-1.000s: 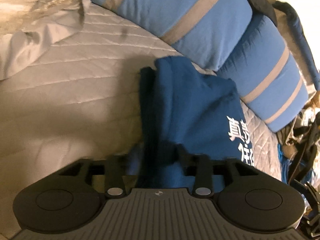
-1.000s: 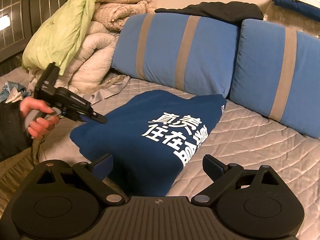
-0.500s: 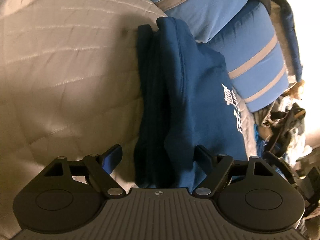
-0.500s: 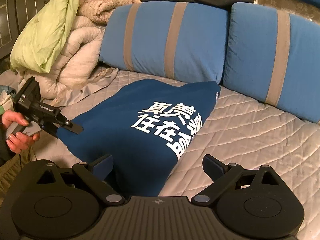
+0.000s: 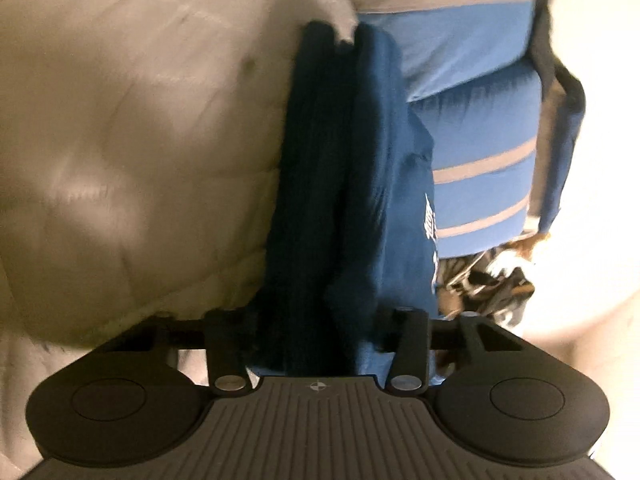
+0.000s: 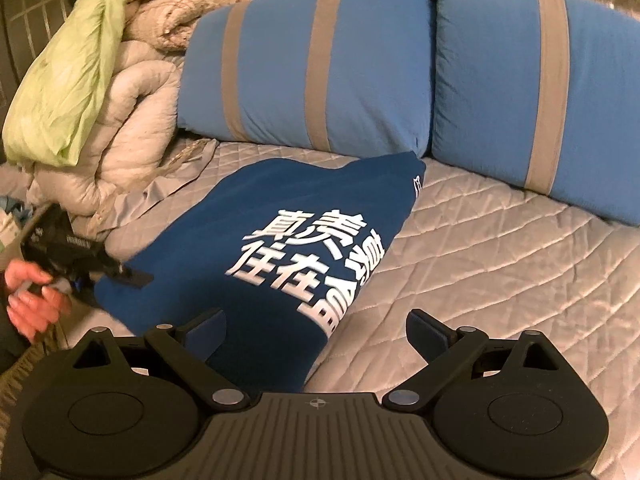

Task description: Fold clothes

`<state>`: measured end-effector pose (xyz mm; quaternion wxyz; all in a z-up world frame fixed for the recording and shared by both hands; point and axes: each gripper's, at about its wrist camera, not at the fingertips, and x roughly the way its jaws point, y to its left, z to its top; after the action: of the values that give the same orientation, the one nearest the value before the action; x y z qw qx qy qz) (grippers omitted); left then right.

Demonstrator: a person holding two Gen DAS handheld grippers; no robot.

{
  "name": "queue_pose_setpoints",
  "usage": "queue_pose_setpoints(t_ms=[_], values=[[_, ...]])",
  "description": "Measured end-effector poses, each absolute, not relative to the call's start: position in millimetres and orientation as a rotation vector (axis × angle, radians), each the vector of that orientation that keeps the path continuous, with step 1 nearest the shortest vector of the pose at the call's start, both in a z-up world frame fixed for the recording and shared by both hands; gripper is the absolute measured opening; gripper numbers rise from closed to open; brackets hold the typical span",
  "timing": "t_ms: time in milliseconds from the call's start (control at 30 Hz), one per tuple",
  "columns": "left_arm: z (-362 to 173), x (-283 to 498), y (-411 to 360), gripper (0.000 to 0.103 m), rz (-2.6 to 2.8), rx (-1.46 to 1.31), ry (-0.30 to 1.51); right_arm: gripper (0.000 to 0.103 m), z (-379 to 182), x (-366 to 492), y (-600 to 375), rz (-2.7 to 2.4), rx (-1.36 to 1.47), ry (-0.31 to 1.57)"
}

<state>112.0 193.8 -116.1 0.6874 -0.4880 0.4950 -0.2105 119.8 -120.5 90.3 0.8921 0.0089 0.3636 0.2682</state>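
Left gripper (image 5: 316,328) newly closed on shirt (image 5: 340,184).

One folded dark blue shirt (image 6: 288,240) with white printed characters lies at the centre of the frame on one quilted grey bedspread (image 6: 500,264). Two blue pillows (image 6: 320,76) with grey stripes stand across the top. One pile of pale bedding (image 6: 120,128) sits at upper left, with one light green cover (image 6: 76,76) draped on it. Two grippers (image 6: 316,336) show: one along the bottom edge, one at far left, held by one hand (image 6: 32,304).
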Motion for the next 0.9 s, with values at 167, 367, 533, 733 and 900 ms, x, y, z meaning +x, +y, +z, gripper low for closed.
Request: queue_pose_setpoints(t_ms=[167,367,533,733,900], values=[[-112.1,108.2,192.5,0.036,-0.471,-1.065,1.087,0.097,86.4,151.1,-125.8,0.556,0.104,0.802],[-99.6,106.5,185.2,0.034,-0.444,-0.961,1.069,0.098,75.1,198.7,-130.6,0.538,0.204,0.852],[-98.2,101.9,185.0,0.034,-0.431,-0.927,1.054,0.098,58.6,246.5,-135.6,0.516,0.323,0.878],[-100.8,99.8,185.9,0.033,-0.429,-0.935,1.044,0.098,27.9,298.5,-135.2,0.499,0.479,0.925],[-98.0,100.6,183.9,0.033,-0.425,-0.914,1.047,0.093,-3.2,333.3,-126.4,0.486,0.562,0.95]])
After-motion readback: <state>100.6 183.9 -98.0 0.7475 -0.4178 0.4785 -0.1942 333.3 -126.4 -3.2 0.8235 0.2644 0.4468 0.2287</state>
